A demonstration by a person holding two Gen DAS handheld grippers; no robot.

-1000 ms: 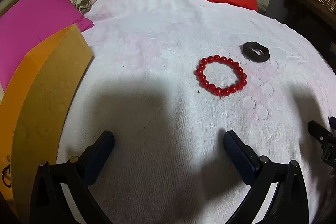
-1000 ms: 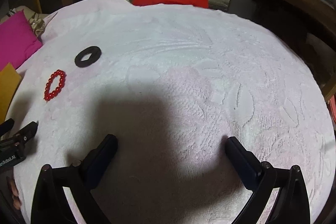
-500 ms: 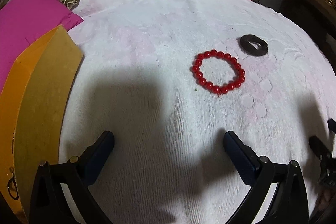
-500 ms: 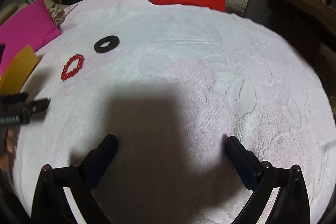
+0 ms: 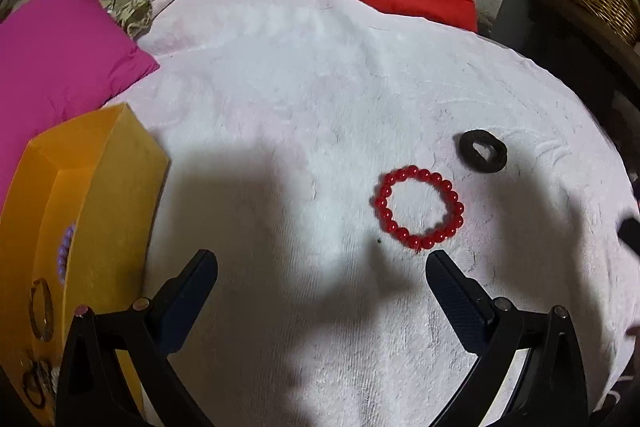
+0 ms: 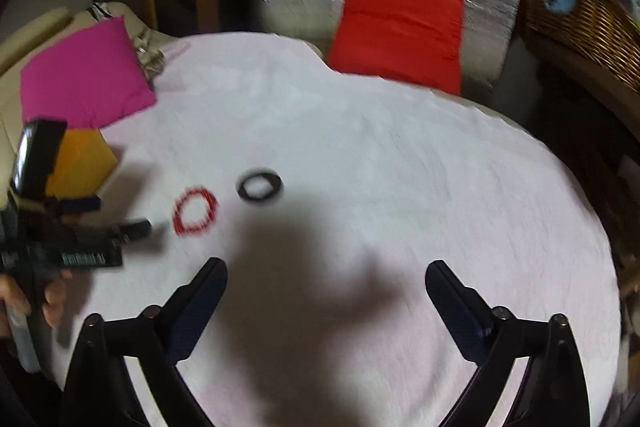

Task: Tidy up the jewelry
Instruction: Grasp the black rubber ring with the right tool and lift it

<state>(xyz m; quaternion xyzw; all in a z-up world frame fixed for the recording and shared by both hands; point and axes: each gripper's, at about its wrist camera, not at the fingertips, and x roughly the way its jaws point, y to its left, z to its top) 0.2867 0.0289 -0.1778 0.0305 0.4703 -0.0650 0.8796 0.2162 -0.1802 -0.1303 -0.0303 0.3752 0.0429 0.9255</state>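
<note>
Your left gripper [image 5: 320, 267] has its jaws spread wide with nothing in them. Your right gripper [image 6: 326, 281] is empty too, and its jaws are closing a little. The red bead bracelet [image 5: 419, 212] lies flat on the white towel [image 5: 300, 107], just beside the black ring [image 5: 483, 151]. If you pinch too low, you could grab the fluffy towel too. The round beads could also slip out. The orange box [image 5: 100, 195], well to the left of the bracelet, already holds some jewelry. Nothing blocks the way there.
</note>
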